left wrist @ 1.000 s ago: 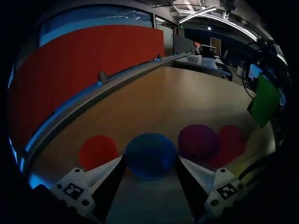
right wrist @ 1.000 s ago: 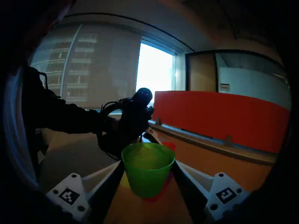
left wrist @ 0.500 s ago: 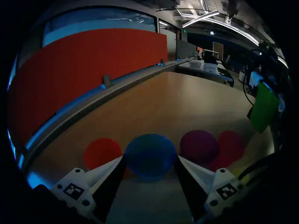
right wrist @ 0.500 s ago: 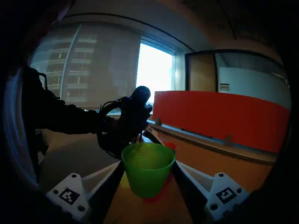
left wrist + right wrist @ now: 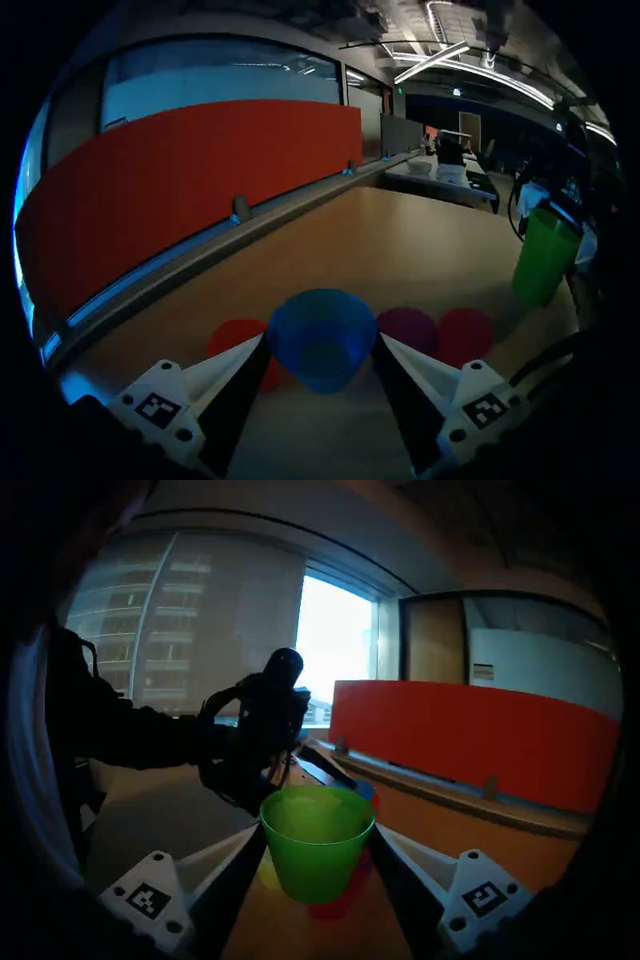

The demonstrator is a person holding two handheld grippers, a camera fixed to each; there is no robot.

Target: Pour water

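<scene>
A blue cup [image 5: 322, 324] sits upright between the fingers of my left gripper [image 5: 322, 346], which is shut on it above the wooden table [image 5: 384, 232]. My right gripper [image 5: 318, 856] is shut on a green cup [image 5: 318, 840], also upright and held over the table. That green cup [image 5: 544, 256] appears at the right edge of the left gripper view. In the right gripper view, the left gripper and the dark-sleeved hand holding it [image 5: 248, 740] are just behind the green cup, with the blue cup's rim [image 5: 364, 787] peeking out. I cannot tell whether either cup has water in it.
Flat round discs lie on the table under the cups: red [image 5: 236, 334], purple [image 5: 408, 328] and red [image 5: 466, 334]; yellow [image 5: 268, 874] and red [image 5: 330, 908] patches show below the green cup. A red partition [image 5: 184, 176] with a rail borders the table's far side.
My left gripper has risen with the blue cup; the discs now look smaller and lower. The green cup appears lower and more upright at the right. The right gripper has barely moved.
</scene>
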